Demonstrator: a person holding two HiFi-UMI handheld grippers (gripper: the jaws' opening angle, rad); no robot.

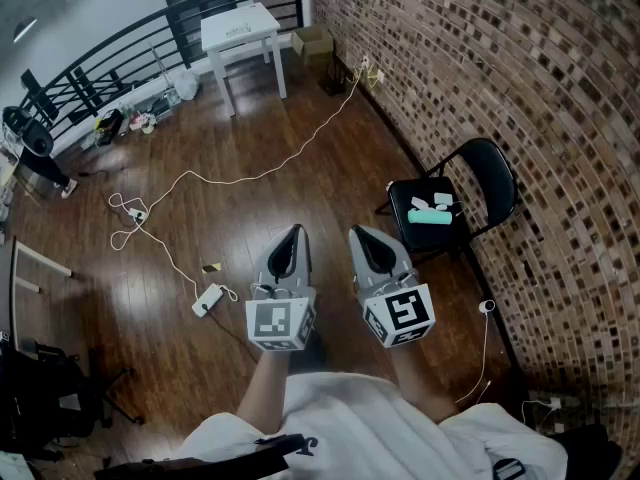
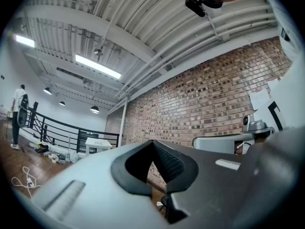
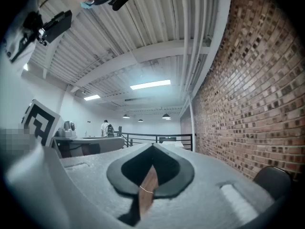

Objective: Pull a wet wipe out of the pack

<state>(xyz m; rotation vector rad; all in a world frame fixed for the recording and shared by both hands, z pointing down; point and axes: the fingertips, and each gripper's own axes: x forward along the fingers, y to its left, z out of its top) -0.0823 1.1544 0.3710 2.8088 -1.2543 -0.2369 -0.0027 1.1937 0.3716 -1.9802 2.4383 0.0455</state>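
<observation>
**Both grippers empty, pack lies apart on the chair**

The wet wipe pack (image 1: 432, 217) is small and hard to make out: a teal shape on the seat of the one black chair (image 1: 497, 176), by the brick wall. Its print cannot be read. Two white things (image 1: 420, 204) (image 1: 444, 199) lie just beside it, and what they are I cannot tell.

There are two grippers, held side by side over the wooden floor, well apart from the chair. The left gripper (image 1: 296, 232) has its jaw tips closed together with nothing between them, and the right gripper (image 1: 360, 234) is the same. Each carries one marker cube, which hides the hand behind it.

Farther off stands one white table (image 1: 240, 26). One long white cable (image 1: 250, 178) crosses the floor.
</observation>
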